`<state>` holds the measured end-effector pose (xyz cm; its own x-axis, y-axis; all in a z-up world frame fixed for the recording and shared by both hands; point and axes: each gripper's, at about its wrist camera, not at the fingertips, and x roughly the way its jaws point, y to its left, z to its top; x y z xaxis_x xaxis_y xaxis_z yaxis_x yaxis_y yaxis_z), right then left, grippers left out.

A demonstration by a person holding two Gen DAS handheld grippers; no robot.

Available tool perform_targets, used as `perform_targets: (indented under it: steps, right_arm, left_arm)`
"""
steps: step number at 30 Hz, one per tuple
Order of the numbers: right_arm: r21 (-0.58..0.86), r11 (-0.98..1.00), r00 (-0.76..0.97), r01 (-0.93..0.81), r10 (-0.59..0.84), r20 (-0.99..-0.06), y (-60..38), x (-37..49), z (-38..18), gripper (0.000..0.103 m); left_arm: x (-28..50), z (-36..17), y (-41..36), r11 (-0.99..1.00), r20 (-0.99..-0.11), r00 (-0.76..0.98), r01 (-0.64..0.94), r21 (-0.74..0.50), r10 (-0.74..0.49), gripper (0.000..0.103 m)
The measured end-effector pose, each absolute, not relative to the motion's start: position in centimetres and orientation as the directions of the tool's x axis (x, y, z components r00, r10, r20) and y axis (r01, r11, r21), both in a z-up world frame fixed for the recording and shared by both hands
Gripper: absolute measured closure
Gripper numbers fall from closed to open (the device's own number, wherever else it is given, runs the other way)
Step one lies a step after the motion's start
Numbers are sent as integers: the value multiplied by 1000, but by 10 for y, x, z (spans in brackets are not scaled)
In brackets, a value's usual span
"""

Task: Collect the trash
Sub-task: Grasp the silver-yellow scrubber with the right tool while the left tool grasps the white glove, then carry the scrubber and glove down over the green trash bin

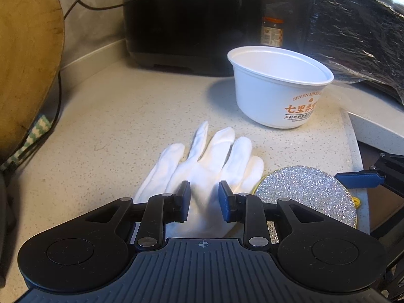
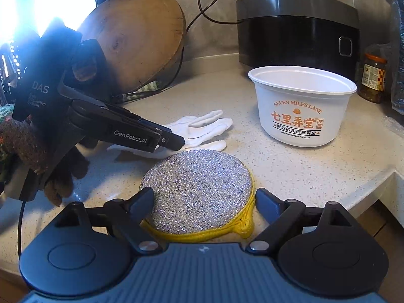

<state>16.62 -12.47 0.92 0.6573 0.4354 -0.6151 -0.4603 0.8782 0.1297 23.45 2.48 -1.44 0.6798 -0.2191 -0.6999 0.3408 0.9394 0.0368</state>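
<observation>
The left claw (image 1: pixel 204 197) hovers over the white glove (image 1: pixel 202 166) on the table (image 1: pixel 113 116), jaws apart, gripping nothing; the right claw (image 2: pixel 204 202) gapes wide around the glittery scrubber (image 2: pixel 197 189); next, pinching the limp fabric calls for lowering and closing.

A soft white cloth glove (image 1: pixel 202 166) lies on the speckled matt stone tabletop (image 1: pixel 113 116), beside a smooth white plastic bowl (image 2: pixel 301 106) and a round, glittery silver scouring pad (image 2: pixel 197 192) with yellow trim.
</observation>
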Motion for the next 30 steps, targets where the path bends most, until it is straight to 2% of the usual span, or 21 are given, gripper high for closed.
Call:
perform_targets:
  steps: [3,6,8,10,12,19,27,28,30]
  right_arm:
    - [129,879,660,-460,435,-612,-123,165,10,17]
    - [97,880,674,-466,424,-606,-121,160,13,31]
    - [69,880,687,-470,414,-598,-120,154,19,58]
    - [94,872,672,-481,435,-599,-124,149,24,63]
    - [116,867,664,-484,450,-597,-128,144,28,81]
    - [195,874,674,-445,470,-570,-158,131,39,85]
    - [254,904,711,-343,426,-560,-204,113,31,85]
    - [272,906,711,-325,424,-562,-211,113,28,82]
    - [322,902,711,-287,426,-559,-224,113,22,72]
  left_arm:
    - [230,-16,28,941,-684,693,338,26,-230,75]
    - [226,-17,29,942,-668,707,334,27,-232,78]
    - [224,-17,32,942,-661,707,337,3,-250,87]
    - [222,-16,35,946,-655,712,324,-15,-254,92]
    - [219,-16,38,951,-649,717,307,-31,-253,94]
    - [188,12,40,954,-595,760,297,-42,-263,95]
    - [128,24,6,894,-577,716,445,-57,-393,95]
    - [124,24,1,884,-581,705,463,-59,-408,95]
    - [121,21,-8,871,-587,689,488,-57,-424,95]
